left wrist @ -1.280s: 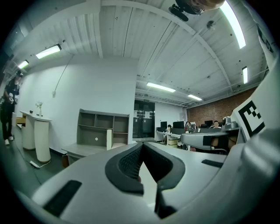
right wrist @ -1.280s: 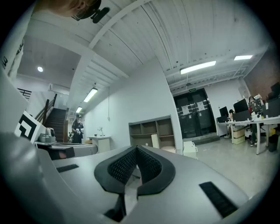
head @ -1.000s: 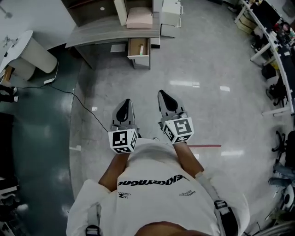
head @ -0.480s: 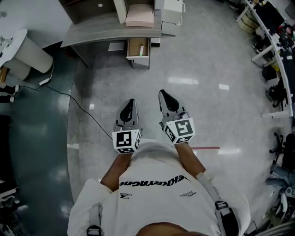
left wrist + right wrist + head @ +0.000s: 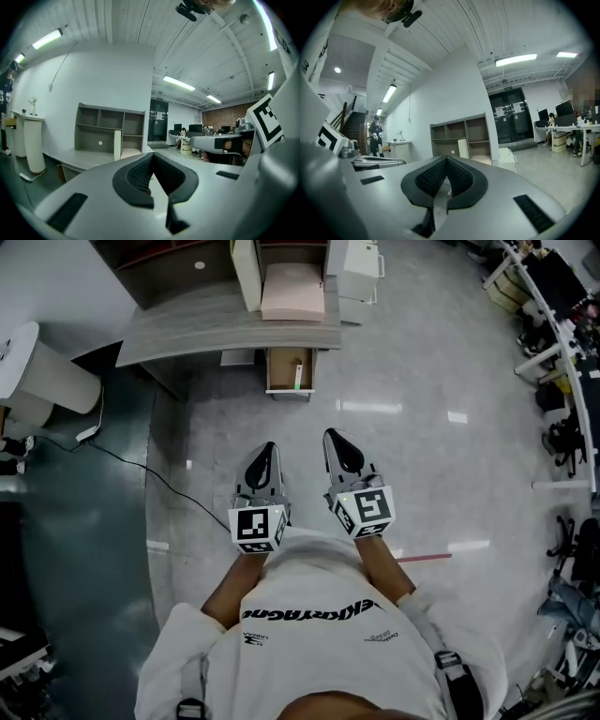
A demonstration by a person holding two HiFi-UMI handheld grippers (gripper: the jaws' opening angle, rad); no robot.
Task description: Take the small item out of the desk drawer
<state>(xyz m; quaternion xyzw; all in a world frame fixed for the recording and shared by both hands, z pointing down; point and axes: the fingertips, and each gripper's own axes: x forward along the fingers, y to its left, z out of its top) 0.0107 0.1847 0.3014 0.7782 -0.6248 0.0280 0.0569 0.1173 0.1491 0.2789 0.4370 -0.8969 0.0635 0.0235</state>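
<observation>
Small green-and-white item (image 5: pixel 298 374) sits in open wooden drawer (image 5: pixel 279 371) under grey counter (image 5: pixel 216 320), well apart from me; left tongs (image 5: pixel 266 450) & right tongs (image 5: pixel 335 439) both closed, empty, so I'd step in close, open right tongs early, then reach straight down.

Shirt: the person is wearing a white short-sleeved T-shirt (image 5: pixel 309 652), with black lettering (image 5: pixel 309 608) running across the chest.
Straps: dark straps (image 5: pixel 464 692) with buckles are lying over both shoulders.
Left tongs (image 5: pixel 265 452): a grey shell is tapering to a point, showing a black insert on top and carrying the left marker cube (image 5: pixel 255 527), white with black squares.
Right tongs (image 5: pixel 333 439): these are showing the same grey shell and black insert, with the right marker cube (image 5: pixel 366 507) at the rear.
Pads (image 5: pixel 430 180): these are showing black and finely ribbed.
</observation>
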